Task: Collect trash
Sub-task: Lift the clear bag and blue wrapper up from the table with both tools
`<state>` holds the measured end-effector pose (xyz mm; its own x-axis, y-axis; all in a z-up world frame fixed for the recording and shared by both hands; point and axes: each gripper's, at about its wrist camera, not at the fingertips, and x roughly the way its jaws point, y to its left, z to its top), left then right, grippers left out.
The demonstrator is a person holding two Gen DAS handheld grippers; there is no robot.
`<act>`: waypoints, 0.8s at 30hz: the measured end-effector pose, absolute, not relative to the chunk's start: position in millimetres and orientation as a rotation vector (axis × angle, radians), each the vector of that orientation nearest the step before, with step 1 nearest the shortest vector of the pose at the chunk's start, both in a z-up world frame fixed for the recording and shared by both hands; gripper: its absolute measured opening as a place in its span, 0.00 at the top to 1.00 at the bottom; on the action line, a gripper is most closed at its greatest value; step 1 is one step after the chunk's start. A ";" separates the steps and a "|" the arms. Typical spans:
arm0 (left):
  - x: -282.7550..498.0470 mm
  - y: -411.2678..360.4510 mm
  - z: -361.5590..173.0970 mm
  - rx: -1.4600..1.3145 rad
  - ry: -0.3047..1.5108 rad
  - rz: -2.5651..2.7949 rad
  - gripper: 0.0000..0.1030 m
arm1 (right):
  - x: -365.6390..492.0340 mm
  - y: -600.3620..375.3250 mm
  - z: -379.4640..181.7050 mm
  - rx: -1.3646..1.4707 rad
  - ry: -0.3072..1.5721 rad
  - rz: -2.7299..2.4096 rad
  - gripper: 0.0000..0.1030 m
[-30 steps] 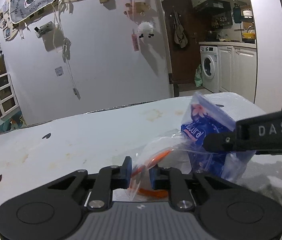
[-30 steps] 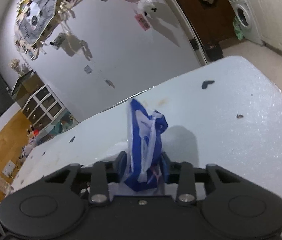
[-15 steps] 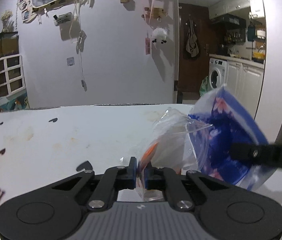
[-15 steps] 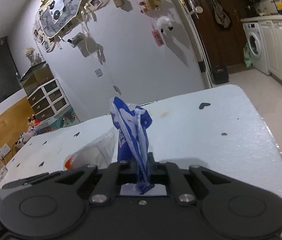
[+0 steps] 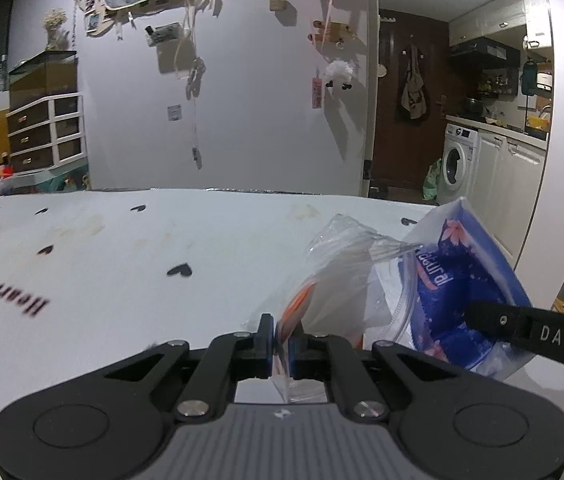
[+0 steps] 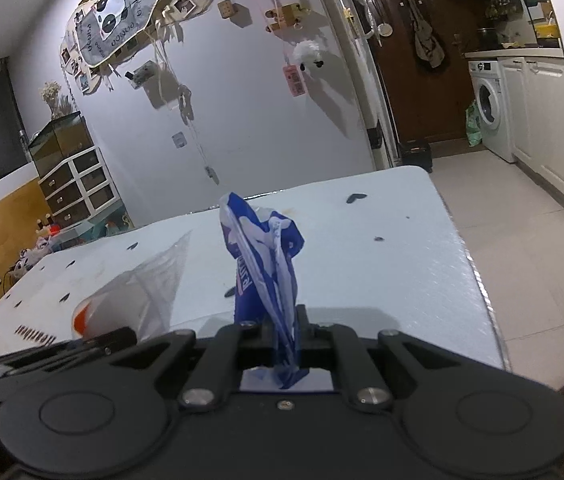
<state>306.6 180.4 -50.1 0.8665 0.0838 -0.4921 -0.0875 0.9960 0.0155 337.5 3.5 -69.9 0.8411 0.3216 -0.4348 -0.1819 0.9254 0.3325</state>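
My left gripper (image 5: 280,336) is shut on a clear plastic wrapper with orange print (image 5: 334,276), pinched at its lower edge and lifted off the white table (image 5: 121,264). The right gripper (image 6: 286,330) is shut on a crumpled blue and white tissue wrapper (image 6: 265,264), which stands up between its fingers. In the left wrist view that blue wrapper (image 5: 458,280) hangs at the right with the right gripper's black finger (image 5: 538,336) across it. The clear wrapper (image 6: 137,292) also shows at the left of the right wrist view, above the left gripper's dark body.
The white table (image 6: 382,264) bears black heart marks and some stains; its right edge drops to a tiled floor (image 6: 522,248). Beyond stand a lilac wall with hanging decorations, a drawer unit (image 5: 45,132) and a washing machine (image 5: 456,160).
Both grippers closed fully on their wrappers and lifted them off the table. Both hands then swung sideways together, rolling level, so more of the table's left side shows.
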 end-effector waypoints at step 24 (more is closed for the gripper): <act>202.2 124.0 -10.5 0.006 0.472 0.087 0.93 | 227.1 -62.3 -22.2 0.097 0.400 0.219 0.93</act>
<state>202.2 124.0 -10.5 0.8871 0.0856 -0.4537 -0.0827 0.9962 0.0262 227.1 -62.3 -22.2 0.8980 0.2302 -0.3748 -0.1923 0.9718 0.1361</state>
